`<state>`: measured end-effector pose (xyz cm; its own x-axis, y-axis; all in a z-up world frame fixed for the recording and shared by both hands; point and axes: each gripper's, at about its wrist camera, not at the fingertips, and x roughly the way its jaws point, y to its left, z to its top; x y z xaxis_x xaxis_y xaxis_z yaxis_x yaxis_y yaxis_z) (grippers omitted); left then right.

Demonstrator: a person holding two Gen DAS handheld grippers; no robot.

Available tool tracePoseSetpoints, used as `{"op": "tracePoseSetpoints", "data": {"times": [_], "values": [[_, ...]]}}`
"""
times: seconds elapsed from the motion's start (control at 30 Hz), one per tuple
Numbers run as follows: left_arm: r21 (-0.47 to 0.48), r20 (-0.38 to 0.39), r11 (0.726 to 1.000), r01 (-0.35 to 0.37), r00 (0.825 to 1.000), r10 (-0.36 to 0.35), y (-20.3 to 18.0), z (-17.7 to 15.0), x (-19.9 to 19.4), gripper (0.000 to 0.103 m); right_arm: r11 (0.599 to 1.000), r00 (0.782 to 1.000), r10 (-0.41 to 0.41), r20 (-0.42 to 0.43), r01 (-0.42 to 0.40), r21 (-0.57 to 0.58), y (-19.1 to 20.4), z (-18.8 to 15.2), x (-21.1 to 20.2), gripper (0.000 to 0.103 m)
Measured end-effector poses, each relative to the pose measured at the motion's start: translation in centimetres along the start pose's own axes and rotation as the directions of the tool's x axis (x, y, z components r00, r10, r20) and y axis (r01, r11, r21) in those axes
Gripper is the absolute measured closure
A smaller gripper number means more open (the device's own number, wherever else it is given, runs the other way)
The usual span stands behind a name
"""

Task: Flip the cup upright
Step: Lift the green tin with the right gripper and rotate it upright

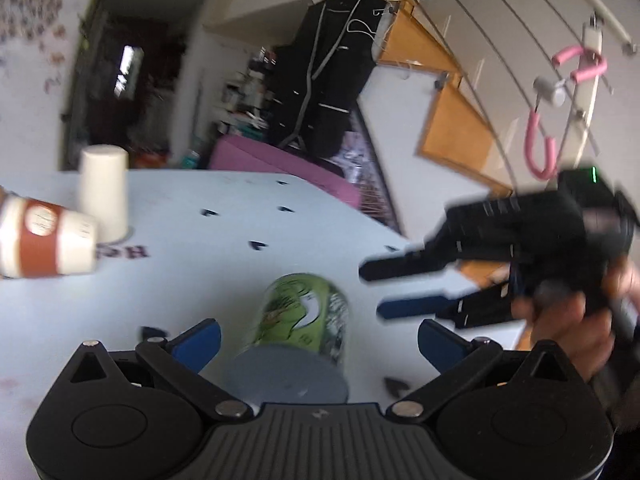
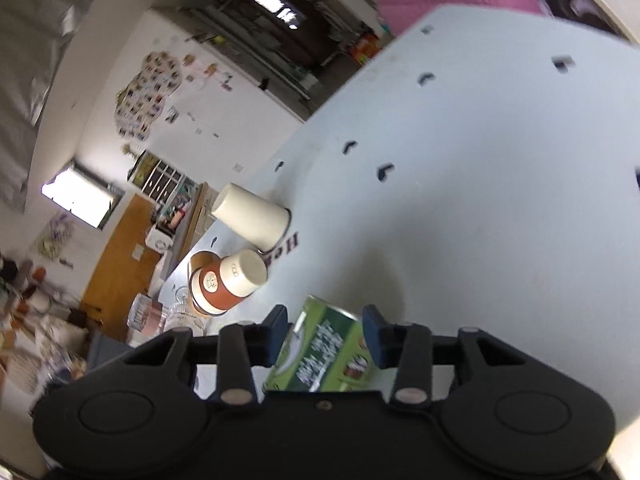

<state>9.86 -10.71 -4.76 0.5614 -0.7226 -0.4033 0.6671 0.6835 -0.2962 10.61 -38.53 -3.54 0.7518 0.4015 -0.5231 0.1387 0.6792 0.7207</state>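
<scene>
A green printed cup [image 1: 306, 314] stands on the white table [image 1: 224, 232], between and just ahead of my left gripper's [image 1: 319, 338] open blue fingers; it also shows in the right wrist view [image 2: 326, 354]. A plain white cup [image 1: 105, 194] stands upside down at the far left; it also shows in the right wrist view [image 2: 251, 216]. A brown-and-white cup [image 1: 44, 238] lies on its side beside it; the right wrist view [image 2: 226, 282] shows it too. My right gripper [image 2: 326, 330] is open around the green cup; in the left wrist view [image 1: 390, 290] its fingers hover to the cup's right.
The table's right edge [image 1: 384, 224] drops off to the floor. A pink block [image 1: 280, 160] sits beyond the far edge. Black corner marks [image 1: 258, 245] dot the tabletop. A hand [image 1: 560, 332] holds the right gripper.
</scene>
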Motion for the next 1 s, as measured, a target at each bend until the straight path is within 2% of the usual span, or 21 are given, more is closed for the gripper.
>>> {"op": "tracePoseSetpoints", "data": {"times": [0.13,0.3,0.5,0.7,0.87,1.0], "values": [[-0.058,-0.052,0.997,0.060,0.997,-0.063,1.2,0.2,1.3,0.000,0.995,1.000,0.014,0.015,-0.016,0.099,-2.0,-1.7,-0.2,0.059],[-0.070,-0.076,0.994,0.085,0.993,-0.091,1.2,-0.5,1.8,0.000,0.989,0.999,0.038,0.014,-0.040,0.142,-2.9,-2.3,1.2,0.059],[-0.070,-0.100,0.987,0.147,0.983,-0.154,-0.1,-1.2,1.6,0.000,0.991,0.999,0.037,0.017,-0.039,0.125,-2.6,-1.9,2.5,0.059],[-0.089,-0.117,0.980,0.177,0.975,-0.186,-0.7,-1.5,1.7,0.000,0.995,0.999,0.026,0.027,-0.029,0.096,-2.2,-1.9,2.6,0.058],[-0.163,-0.122,0.979,0.119,0.983,-0.140,1.2,-0.5,1.5,0.001,0.998,0.998,0.027,0.050,-0.030,0.062,-2.5,-1.9,1.7,0.055],[-0.228,-0.178,0.972,0.053,0.979,-0.095,2.5,1.7,2.8,0.001,0.999,0.994,0.024,0.109,-0.026,0.019,-2.9,-2.3,-0.1,0.051]]}}
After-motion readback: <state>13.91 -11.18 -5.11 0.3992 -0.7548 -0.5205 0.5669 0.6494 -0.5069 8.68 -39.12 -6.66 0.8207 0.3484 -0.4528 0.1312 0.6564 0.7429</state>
